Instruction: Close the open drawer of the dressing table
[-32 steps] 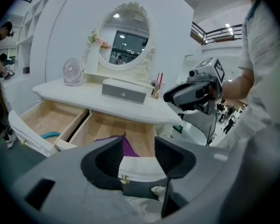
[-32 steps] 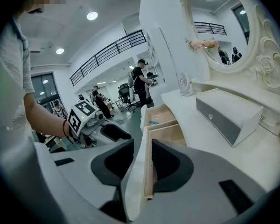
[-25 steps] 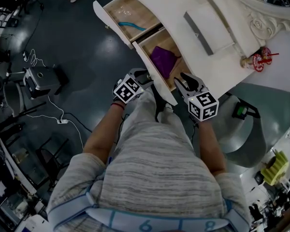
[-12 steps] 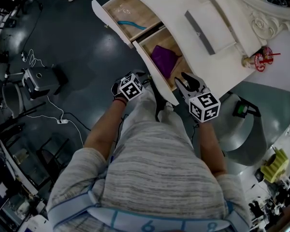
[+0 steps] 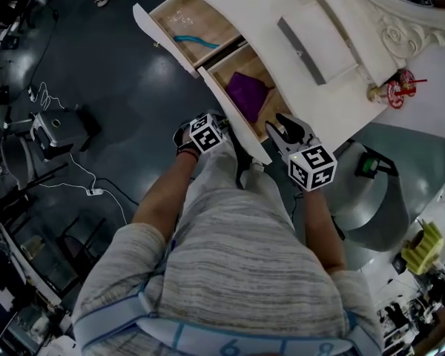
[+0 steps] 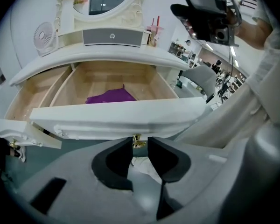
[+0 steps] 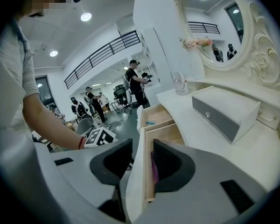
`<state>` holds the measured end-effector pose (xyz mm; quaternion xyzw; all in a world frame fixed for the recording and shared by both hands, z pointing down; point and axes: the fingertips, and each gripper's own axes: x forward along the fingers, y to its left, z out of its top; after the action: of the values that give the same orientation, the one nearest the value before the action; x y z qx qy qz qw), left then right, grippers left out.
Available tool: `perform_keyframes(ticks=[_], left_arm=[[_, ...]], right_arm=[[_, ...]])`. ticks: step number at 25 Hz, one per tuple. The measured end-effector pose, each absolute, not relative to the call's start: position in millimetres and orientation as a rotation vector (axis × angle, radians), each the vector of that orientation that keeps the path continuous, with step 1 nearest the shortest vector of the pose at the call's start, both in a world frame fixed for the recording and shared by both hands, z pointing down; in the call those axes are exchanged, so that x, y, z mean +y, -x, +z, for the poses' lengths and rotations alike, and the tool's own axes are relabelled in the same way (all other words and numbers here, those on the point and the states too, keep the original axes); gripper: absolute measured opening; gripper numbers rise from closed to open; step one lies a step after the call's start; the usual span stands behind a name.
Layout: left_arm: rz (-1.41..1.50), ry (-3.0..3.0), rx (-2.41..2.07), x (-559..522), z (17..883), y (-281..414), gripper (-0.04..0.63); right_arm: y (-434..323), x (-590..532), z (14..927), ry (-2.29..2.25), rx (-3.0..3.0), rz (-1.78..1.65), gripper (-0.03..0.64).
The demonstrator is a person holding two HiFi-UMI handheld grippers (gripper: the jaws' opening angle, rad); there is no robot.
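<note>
The white dressing table (image 5: 334, 102) has two drawers pulled out. The nearer open drawer (image 5: 233, 117) holds a purple cloth (image 5: 246, 95), and its curved front (image 6: 116, 115) fills the left gripper view. My left gripper (image 5: 224, 130) sits just below that front. Its jaws have just been closing, and its fingertips (image 6: 123, 148) flank the small brass knob (image 6: 138, 141) with a sliver of gap on the right. My right gripper (image 5: 276, 130) straddles the right end of the drawer front (image 7: 137, 139), one jaw outside and one inside. Contact there is unclear.
The second open drawer (image 5: 185, 28) to the left holds a teal item (image 5: 191, 41). A grey-fronted box (image 5: 304, 47) and a pink cup (image 5: 394, 91) stand on the tabletop. A grey round stool (image 5: 363, 191) is at the right. My legs are directly below the drawer.
My left gripper has dropped and tipped downward, closing in on the underside of the drawer front. Its marker cube now sits nearer the drawer. The right gripper has stayed put.
</note>
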<state>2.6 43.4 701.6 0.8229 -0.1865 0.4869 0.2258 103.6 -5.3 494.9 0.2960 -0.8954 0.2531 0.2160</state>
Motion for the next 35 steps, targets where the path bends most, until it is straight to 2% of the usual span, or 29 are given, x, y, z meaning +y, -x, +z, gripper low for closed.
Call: perform_keyframes(ticks=[5, 35], left_arm=[[1.387, -2.254, -0.482, 43, 714, -7, 0.084], [1.375, -2.309, -0.442, -24, 712, -70, 0.083]], right_arm=[[-112, -6, 497, -0.846, -2.467, 0.714, 0.102], [-150, -27, 505, -0.983, -2.414, 0.774, 0.102]])
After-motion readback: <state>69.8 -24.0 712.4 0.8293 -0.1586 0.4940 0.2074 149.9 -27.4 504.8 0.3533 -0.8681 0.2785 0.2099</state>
